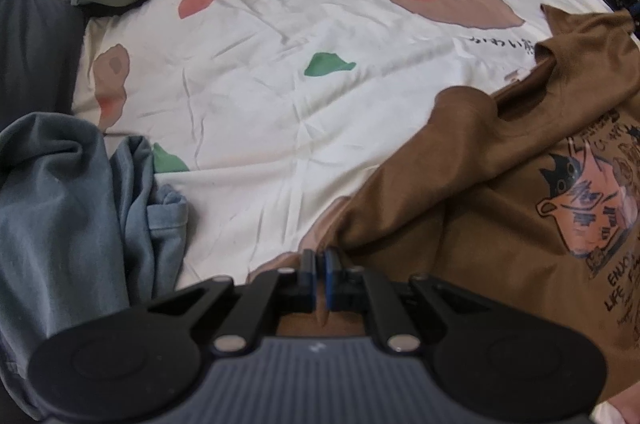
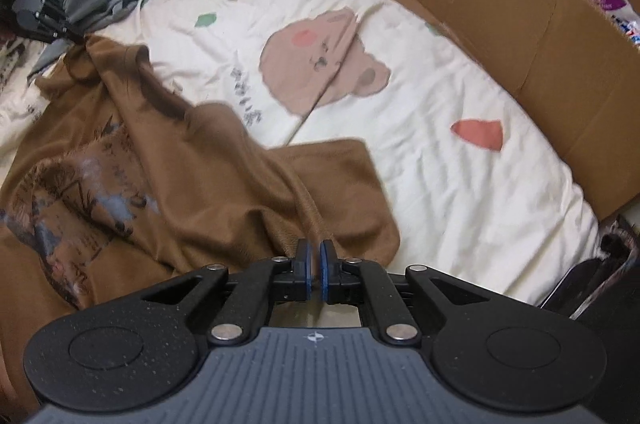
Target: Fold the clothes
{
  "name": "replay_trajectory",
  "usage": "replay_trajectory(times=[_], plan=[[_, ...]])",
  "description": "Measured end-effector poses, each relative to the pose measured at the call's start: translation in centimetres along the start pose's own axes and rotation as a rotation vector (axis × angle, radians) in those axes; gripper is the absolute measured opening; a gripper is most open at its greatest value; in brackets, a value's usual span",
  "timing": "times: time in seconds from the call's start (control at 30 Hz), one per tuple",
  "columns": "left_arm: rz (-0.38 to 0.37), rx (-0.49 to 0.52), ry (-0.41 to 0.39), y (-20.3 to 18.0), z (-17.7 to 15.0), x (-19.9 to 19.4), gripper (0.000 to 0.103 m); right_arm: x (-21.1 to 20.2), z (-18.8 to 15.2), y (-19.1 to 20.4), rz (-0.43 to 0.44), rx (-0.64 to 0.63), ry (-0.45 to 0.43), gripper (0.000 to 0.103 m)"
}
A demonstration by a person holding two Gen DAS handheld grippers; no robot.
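The brown cotton T-shirt with a printed cartoon graphic (image 1: 520,192) lies crumpled on the cream bedsheet printed with bear faces and coloured patches (image 1: 280,96), not yet spread flat. Judged step: laying the garment out before the first fold. The left tongs (image 1: 320,258) are nearly closed, pinching a brown edge of the shirt at its near-left corner. The right tongs (image 2: 315,252) stand at a narrow gap at a ridge of the same fabric; whether the pads press it cannot be told. The next move calls for drawing the two gripped points apart and away from the bunched middle, so that the cloth tensions and flattens. Open room lies ahead across the bare centre of the sheet. Limits: the heap of grey-blue garments (image 1: 80,192) borders the left side, and the upright brown cardboard wall (image 2: 520,36) closes the far and right edges of the bed.
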State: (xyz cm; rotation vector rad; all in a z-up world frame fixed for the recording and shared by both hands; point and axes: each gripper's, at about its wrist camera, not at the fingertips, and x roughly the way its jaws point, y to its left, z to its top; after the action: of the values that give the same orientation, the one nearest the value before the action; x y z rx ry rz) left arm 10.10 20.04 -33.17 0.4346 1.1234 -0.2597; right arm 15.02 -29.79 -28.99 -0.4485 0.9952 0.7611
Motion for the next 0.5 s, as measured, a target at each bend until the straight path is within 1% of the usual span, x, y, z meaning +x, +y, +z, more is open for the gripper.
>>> replay_trajectory(times=[0.03, 0.17, 0.33, 0.43, 0.5], plan=[[0.000, -0.001, 0.000, 0.0, 0.0, 0.0, 0.004, 0.0, 0.3, -0.3, -0.002, 0.006, -0.007, 0.009], [-0.002, -0.003, 0.001, 0.1, -0.1, 0.1, 0.004, 0.1, 1.7, -1.8, -0.025, 0.032, -0.034, 0.009], [-0.007, -0.006, 0.004, 0.2, -0.1, 0.3, 0.004, 1.7, 3.4, -3.4, -0.047, 0.064, -0.050, 0.009], [-0.009, -0.008, 0.004, 0.3, -0.2, 0.4, 0.004, 3.3, 4.3, -4.1, -0.028, 0.072, -0.019, 0.009], [-0.011, -0.009, 0.005, 0.3, -0.2, 0.5, 0.004, 4.2, 4.6, -4.6, 0.023, 0.084, 0.019, 0.009]])
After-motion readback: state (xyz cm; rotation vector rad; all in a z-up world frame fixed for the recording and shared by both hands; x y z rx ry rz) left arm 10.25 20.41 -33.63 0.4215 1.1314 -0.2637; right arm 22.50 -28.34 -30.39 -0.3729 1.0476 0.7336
